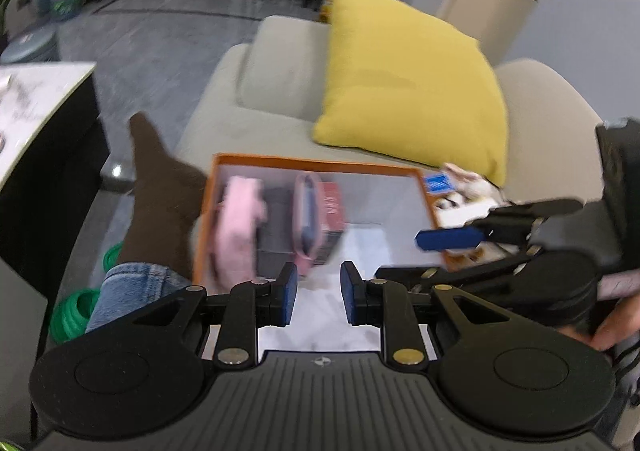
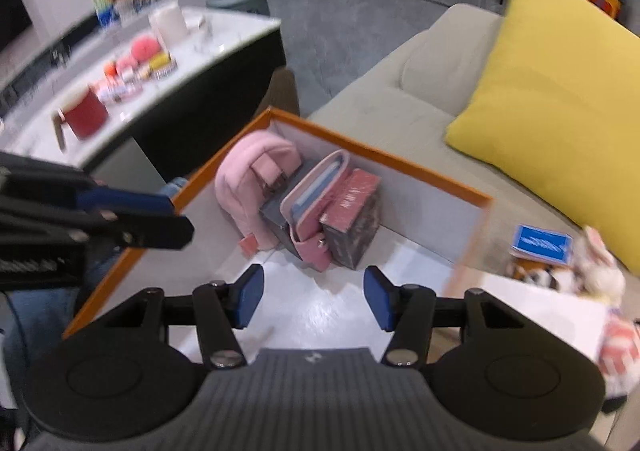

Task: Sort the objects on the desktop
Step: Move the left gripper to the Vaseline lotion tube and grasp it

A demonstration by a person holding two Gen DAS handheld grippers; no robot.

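Observation:
An orange-rimmed open box (image 1: 316, 163) (image 2: 380, 153) lies on the sofa. At its far end stand a pink pouch (image 1: 238, 227) (image 2: 252, 179), a pink wallet (image 1: 306, 219) (image 2: 316, 207) and a red-topped box (image 1: 332, 211) (image 2: 352, 211). My left gripper (image 1: 319, 291) hangs open over the box's white floor, with nothing between its blue pads. My right gripper (image 2: 314, 299) is also open and empty, above the near part of the box. Each gripper shows in the other's view, the right gripper (image 1: 400, 257) entering from the right and the left gripper (image 2: 180, 217) from the left.
A blue card pack (image 2: 542, 245) (image 1: 438, 183) and a plush toy (image 2: 596, 271) lie right of the box, under a yellow cushion (image 1: 408, 83) (image 2: 560, 111). A marble coffee table (image 2: 224, 51) at left holds a red mug (image 2: 84, 117) and small items. A person's leg (image 1: 160, 203) is beside the box.

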